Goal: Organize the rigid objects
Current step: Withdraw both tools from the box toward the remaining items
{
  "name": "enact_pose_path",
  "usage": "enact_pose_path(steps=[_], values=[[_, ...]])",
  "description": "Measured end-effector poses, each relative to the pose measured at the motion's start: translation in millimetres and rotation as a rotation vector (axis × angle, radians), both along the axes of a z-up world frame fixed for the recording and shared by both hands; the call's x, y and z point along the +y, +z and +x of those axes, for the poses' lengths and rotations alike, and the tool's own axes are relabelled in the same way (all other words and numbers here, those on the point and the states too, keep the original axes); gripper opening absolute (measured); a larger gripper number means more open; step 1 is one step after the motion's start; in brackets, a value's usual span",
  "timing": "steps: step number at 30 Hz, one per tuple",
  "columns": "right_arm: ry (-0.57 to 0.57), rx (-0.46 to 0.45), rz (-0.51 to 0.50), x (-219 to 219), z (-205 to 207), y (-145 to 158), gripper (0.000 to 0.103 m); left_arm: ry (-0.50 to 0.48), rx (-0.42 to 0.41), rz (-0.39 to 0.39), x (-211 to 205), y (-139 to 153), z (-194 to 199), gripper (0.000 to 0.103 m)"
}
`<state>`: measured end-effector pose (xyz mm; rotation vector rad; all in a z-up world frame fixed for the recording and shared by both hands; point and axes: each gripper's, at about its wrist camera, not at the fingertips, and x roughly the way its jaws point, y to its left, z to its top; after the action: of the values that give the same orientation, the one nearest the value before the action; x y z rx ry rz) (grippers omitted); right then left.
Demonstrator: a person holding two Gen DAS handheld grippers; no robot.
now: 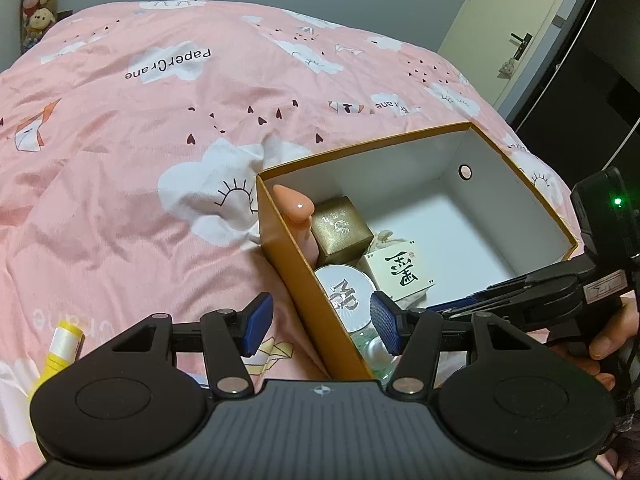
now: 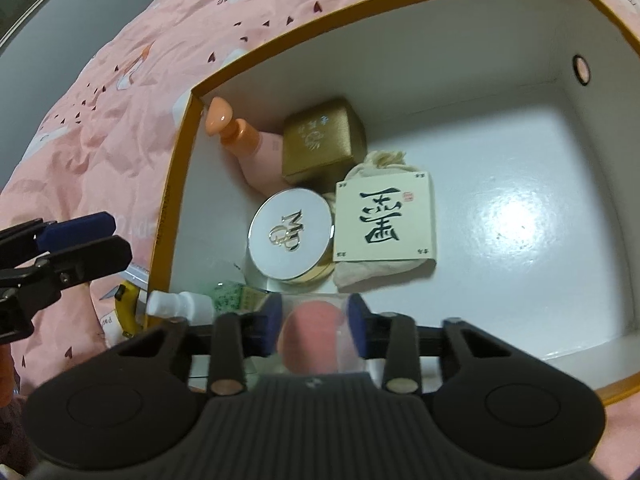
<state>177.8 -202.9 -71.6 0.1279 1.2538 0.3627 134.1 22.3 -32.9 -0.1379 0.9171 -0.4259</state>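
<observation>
Your right hand-held gripper (image 2: 315,330) clamps what looks like a clear case (image 2: 316,340) over the box (image 2: 176,184); releasing carelessly could topple the compact (image 2: 290,234). Your left hand-held gripper (image 1: 320,322) gapes empty.

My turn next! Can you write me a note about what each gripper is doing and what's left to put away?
Right gripper: shut on a clear plastic case with a pink sponge inside, held over the orange cardboard box.
Left gripper: open, empty, above the box's near edge.
Already in the box: round white compact, gold cube box, peach bottle, cream card on cloth pouch.
Left: drop in the case; a yellow tube lies on the pink bedsheet.
</observation>
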Motion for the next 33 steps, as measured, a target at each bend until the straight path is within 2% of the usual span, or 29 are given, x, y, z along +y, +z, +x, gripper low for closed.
enact_pose_path(steps=[9, 14, 18, 22, 26, 28, 31, 33], values=[[-0.004, -0.013, -0.028, 2, 0, 1, 0.035, 0.003, 0.003, 0.003, 2, 2, -4, 0.066], [0.006, -0.087, -0.062, 6, -8, 16, 0.036, 0.025, -0.013, -0.01, 12, 8, -8, 0.066], [0.031, -0.19, -0.054, 15, -16, 37, 0.048, 0.091, -0.028, -0.022, 30, 16, -12, 0.066], [0.099, -0.307, -0.008, 36, -26, 58, 0.048, 0.17, -0.044, -0.025, 53, 25, -16, 0.066], [0.184, -0.376, 0.028, 67, -35, 69, 0.048, 0.233, -0.047, -0.018, 75, 26, -21, 0.065], [0.238, -0.384, 0.041, 87, -38, 69, 0.047, 0.252, -0.037, -0.013, 84, 22, -24, 0.063], [0.307, -0.365, 0.046, 115, -40, 61, 0.035, 0.248, -0.006, -0.004, 91, 12, -31, 0.059], [0.355, -0.352, 0.031, 132, -42, 53, 0.034, 0.251, 0.019, 0.001, 95, 2, -35, 0.058]])
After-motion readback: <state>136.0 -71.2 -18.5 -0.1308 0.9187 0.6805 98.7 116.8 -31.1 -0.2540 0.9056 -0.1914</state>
